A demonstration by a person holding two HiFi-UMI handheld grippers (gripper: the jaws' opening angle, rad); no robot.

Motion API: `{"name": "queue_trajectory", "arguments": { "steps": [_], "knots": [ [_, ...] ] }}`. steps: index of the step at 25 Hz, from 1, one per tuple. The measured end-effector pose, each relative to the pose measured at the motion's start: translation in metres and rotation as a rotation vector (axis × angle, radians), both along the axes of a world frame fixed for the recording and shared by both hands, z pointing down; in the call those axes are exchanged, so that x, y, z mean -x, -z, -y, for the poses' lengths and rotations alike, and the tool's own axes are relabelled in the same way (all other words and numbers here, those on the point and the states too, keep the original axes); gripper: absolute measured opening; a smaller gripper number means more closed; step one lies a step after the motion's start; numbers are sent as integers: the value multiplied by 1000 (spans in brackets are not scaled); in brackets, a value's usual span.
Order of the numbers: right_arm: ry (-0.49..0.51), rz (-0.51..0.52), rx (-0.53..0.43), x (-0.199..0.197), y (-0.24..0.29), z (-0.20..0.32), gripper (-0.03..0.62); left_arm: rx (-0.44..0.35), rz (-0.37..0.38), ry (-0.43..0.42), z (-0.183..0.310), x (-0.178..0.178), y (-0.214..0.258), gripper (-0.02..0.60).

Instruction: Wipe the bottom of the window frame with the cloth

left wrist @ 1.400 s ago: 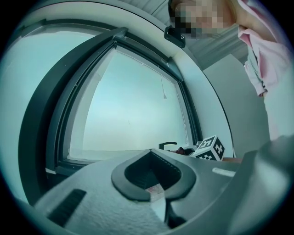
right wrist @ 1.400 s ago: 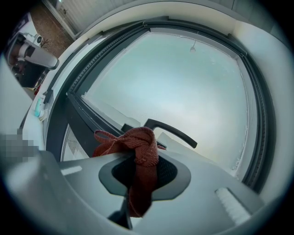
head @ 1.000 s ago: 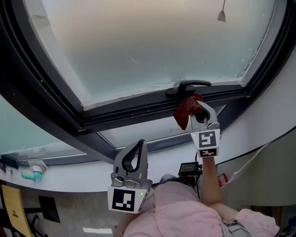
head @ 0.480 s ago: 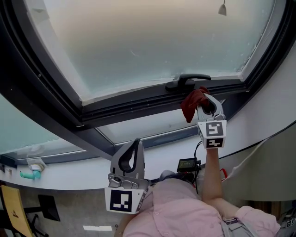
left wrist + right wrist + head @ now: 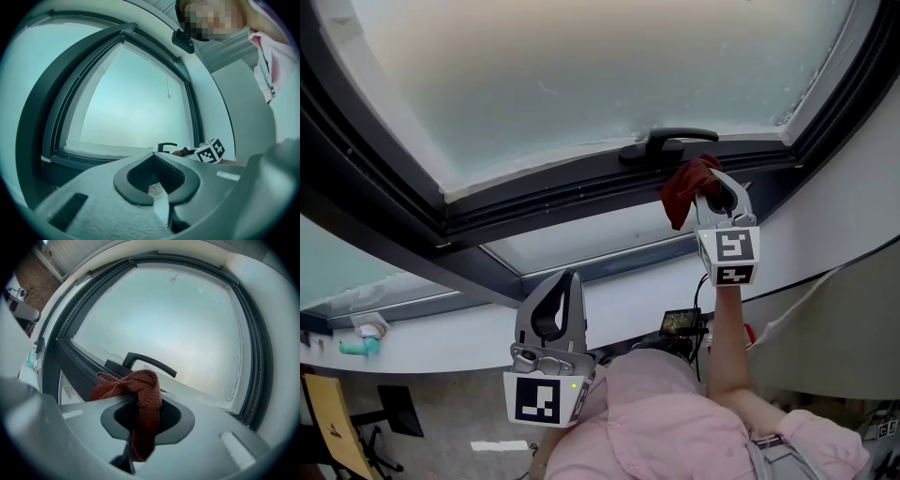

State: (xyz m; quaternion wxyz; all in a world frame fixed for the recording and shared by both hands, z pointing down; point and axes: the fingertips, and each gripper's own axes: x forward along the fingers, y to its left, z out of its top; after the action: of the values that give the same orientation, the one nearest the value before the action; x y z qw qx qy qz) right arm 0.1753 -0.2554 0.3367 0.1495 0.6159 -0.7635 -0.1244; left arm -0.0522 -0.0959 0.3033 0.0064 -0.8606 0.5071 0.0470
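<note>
The right gripper [image 5: 715,186] is clenching the rust-red cloth [image 5: 682,187] just below the window handle [image 5: 668,142]; the left gripper [image 5: 570,279] is hanging closed, empty.

A frosted pane [image 5: 609,66] glows with pale daylight inside its dark window frame [image 5: 380,164]. A white wall [image 5: 853,187] curves to my right; grey floor [image 5: 441,422] and a yellow chair [image 5: 323,422] lie below left.

Cloth [image 5: 140,390]: coarse knitted fabric, rust-red, with loose threads at the edge. Window frame [image 5: 581,202]: dark, smooth, matt finish. Handle [image 5: 150,363]: black, smooth, slight sheen. Glass pane [image 5: 581,84]: hazy, frosted-looking. Left gripper [image 5: 569,279] and right gripper [image 5: 712,183]: matt grey plastic; fingers [image 5: 189,185] lined with dark ribbed pads.
</note>
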Motion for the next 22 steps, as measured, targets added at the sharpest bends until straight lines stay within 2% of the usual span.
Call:
{"name": "queue_trajectory", "arguments": {
  "steps": [13, 22],
  "knots": [
    [34, 13, 9, -35, 1, 7, 69, 31, 2, -41, 12, -57, -4, -5],
    [52, 26, 0, -52, 1, 9, 69, 33, 1, -30, 19, -78, -5, -5]
  ]
}}
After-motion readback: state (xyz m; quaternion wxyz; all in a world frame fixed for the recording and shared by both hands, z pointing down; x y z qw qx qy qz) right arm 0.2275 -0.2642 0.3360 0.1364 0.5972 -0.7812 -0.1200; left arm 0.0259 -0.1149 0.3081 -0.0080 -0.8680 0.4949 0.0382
